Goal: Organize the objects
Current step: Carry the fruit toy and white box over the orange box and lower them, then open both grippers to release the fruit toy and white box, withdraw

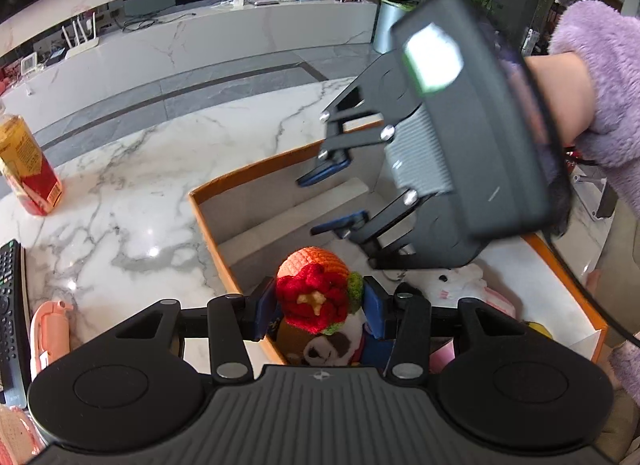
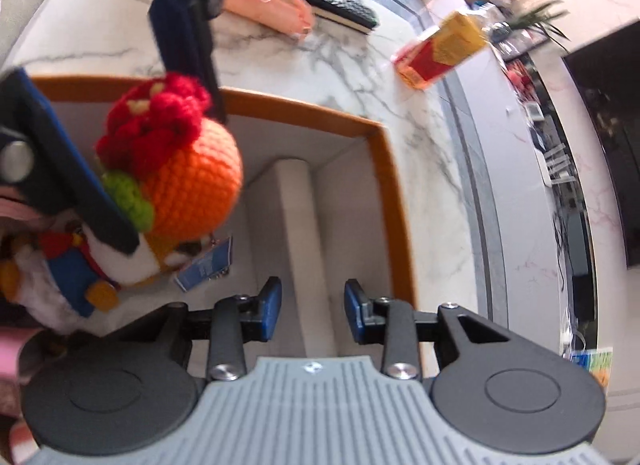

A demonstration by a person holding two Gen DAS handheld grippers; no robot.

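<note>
Left gripper (image 1: 320,311): its blue-padded fingers (image 1: 266,307) pinch a crocheted ball of orange yarn topped with a red flower and green leaves (image 1: 316,293), one pad on each side. The ball hangs over the near-left corner of an open box with white inside walls and an orange-brown rim (image 1: 208,221), which stands on the white, grey-veined marble bench (image 1: 132,185).

Right gripper (image 2: 312,311): fingers spread apart with nothing between them, pointing down into the far part of the box above a white ridge on its floor (image 2: 300,233) (this view is somewhat blurred). From the left wrist view the same gripper (image 1: 334,195) sits over the box interior, carried by a hand in a fluffy lilac sleeve (image 1: 600,77).

Inside the box, beneath the ball, lie soft toys: a white-and-brown plush animal in blue and red clothing (image 1: 336,345) and a white plush piece with pink (image 1: 464,285).

On the bench outside the box: a bottle of amber drink with a red-and-yellow label (image 1: 28,169) well to the left, a black remote control (image 1: 12,317) at the left edge, and a pale pink plastic item (image 1: 50,329) just beside the remote.
</note>
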